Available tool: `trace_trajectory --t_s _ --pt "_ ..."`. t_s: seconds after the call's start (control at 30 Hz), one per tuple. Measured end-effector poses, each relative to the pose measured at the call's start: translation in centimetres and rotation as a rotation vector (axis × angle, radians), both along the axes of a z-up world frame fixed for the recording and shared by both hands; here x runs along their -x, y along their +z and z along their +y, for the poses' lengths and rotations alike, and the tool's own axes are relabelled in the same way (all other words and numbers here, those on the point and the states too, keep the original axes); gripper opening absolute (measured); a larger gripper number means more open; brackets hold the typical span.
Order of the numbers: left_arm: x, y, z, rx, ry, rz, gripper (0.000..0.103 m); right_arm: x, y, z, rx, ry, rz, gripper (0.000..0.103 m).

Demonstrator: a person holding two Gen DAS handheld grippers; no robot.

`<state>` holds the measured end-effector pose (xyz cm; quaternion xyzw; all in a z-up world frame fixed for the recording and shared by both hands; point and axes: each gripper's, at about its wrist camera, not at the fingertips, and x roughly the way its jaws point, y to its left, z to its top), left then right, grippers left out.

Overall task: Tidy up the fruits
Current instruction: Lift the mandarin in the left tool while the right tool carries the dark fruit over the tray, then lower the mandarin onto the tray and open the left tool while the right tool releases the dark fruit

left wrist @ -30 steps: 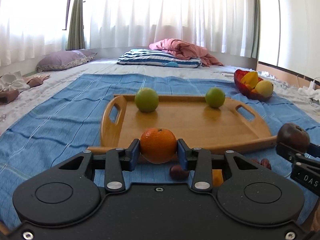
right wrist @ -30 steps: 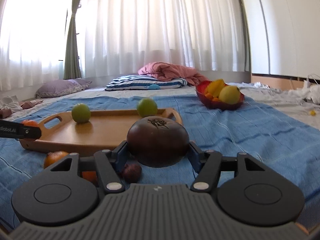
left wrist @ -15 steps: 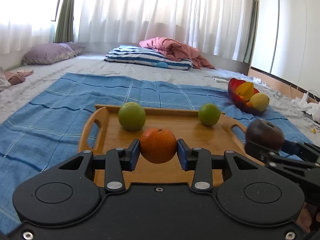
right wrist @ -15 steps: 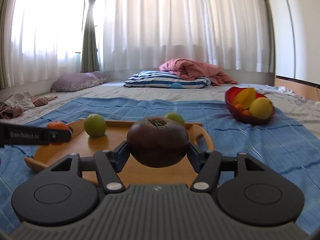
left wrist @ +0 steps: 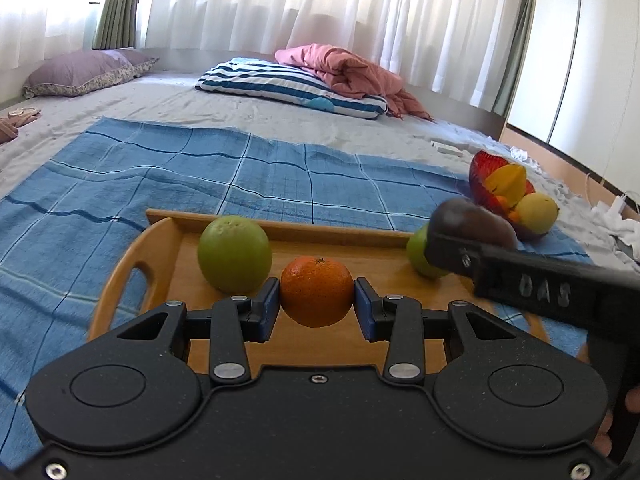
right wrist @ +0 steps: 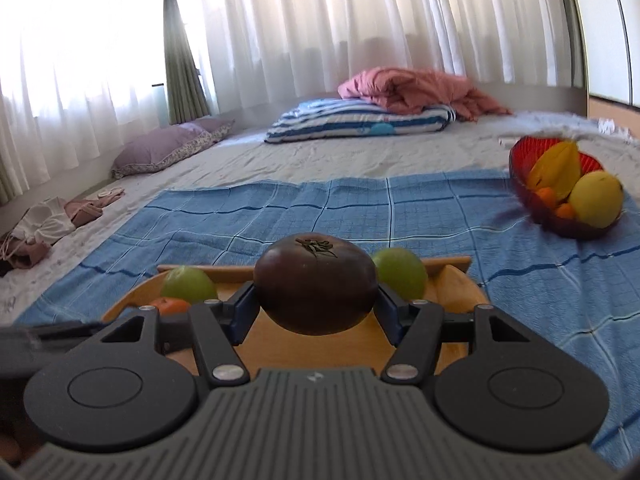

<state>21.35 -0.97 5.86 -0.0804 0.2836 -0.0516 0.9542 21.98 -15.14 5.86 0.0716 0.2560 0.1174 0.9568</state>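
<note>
the floor (left wrist: 224,104) is covered by a pale grey sheet, and a blue checked cloth (left wrist: 120,176) lies spread flat on it. on the cloth rests a wooden tray (left wrist: 132,256) with cut-out handles; near the cloth's right edge sits a red bowl (right wrist: 520,160), well apart from the tray. farther back on the sheet lie a striped blue-and-white pillow (left wrist: 288,88) with a pink blanket (left wrist: 344,68) bunched against it, and a purple pillow (left wrist: 80,72) off to the left by the curtain. crumpled pink and white clothes (right wrist: 52,224) lie on the sheet at the left edge.
</note>
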Motion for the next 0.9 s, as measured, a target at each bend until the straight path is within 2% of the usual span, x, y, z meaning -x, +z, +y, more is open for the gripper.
trace_trajectory --t_s 0.1,0.33,0.53,0.9 --pt "-1.3 -0.6 -0.6 -0.017 -0.004 0.007 0.038 -2.1 -0.2 0.0 -0.038 -0.013 0.041 0.065" --pt "-3.7 -2.2 -1.9 -0.020 -0.009 0.038 0.038 -5.5 -0.9 0.9 -0.053 -0.006 0.118 0.065" --pt "-5.3 -3.2 -2.1 -0.037 -0.006 0.059 0.038 -6.3 -1.7 1.7 -0.016 -0.005 0.168 0.065" --pt "-6.7 -3.8 -2.1 -0.032 0.003 0.073 0.038 -7.4 -2.8 1.9 -0.042 -0.022 0.225 0.065"
